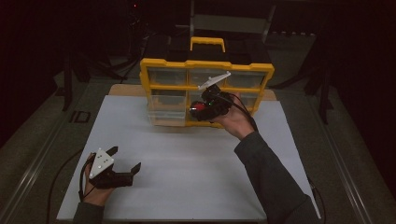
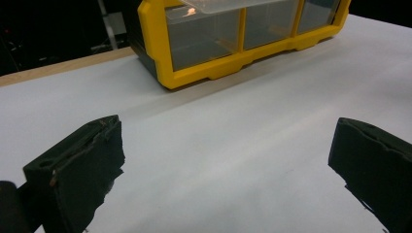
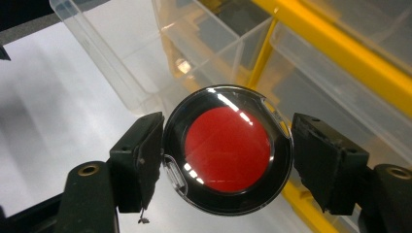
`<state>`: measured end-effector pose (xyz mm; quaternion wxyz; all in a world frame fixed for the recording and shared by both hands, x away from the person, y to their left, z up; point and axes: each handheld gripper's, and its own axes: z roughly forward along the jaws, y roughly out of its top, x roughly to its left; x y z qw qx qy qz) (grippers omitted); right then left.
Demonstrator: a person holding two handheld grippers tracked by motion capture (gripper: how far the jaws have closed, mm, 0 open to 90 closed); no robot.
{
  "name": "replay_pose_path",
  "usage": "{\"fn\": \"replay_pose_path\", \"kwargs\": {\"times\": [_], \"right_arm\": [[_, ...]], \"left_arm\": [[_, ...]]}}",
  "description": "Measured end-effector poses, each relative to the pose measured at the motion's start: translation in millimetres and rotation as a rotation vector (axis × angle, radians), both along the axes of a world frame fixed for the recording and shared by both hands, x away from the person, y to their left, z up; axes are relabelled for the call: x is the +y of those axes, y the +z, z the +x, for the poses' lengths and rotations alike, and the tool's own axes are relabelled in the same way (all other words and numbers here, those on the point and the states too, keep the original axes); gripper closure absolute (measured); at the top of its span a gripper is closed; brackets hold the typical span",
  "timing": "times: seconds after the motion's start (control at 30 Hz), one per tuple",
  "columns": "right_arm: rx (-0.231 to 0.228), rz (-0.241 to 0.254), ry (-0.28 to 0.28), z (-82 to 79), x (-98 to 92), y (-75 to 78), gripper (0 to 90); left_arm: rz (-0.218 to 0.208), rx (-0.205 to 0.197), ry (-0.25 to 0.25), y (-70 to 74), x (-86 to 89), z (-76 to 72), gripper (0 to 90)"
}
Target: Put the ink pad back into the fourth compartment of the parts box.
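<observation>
Red-centred disc (image 3: 227,149), a round black case with a clear lid, sat clamped between the two jaws of the right claw (image 3: 226,160), which was closed on its rim from either side. In the high view the right claw (image 1: 205,106) was just right of centre frame, held up against the lower front of the yellow drawer cabinet (image 1: 161,65), with the disc (image 1: 198,107) showing as a small red spot at its tip. A clear drawer (image 3: 121,58) stood pulled out in the upper left of the right gripper view; the same drawer (image 1: 166,113) jutted from the cabinet's lower left in the high view. The step in hand looked like placing the disc into that open drawer.

To do it well, the grip needed to stay even on the rim, since a round, glossy case could pivot or squirt out if squeezed off-centre. The disc should have been carried over the drawer's near wall, lowered until close to the floor, and only then let go, with the jaws parting just enough to free it. Knocking the thin drawer wall could shove the drawer or tip it.

The left claw (image 1: 125,161) rested at the lower left of the high view on the white bench (image 1: 196,186), its jaws spread wide with nothing between them, well apart from the cabinet (image 2: 214,73). It could have steadied the cabinet if needed.
</observation>
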<state>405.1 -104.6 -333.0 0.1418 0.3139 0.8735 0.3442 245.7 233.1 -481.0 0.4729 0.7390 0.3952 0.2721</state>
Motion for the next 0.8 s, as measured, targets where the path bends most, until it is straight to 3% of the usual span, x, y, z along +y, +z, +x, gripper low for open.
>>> {"fn": "replay_pose_path", "kwargs": {"times": [0.8], "right_arm": [[-0.022,0.010,-0.034,17.4,3.3,24.5,29.3]], "left_arm": [[0.002,0.000,0.000,-0.2,-0.3,0.2,0.0]]}}
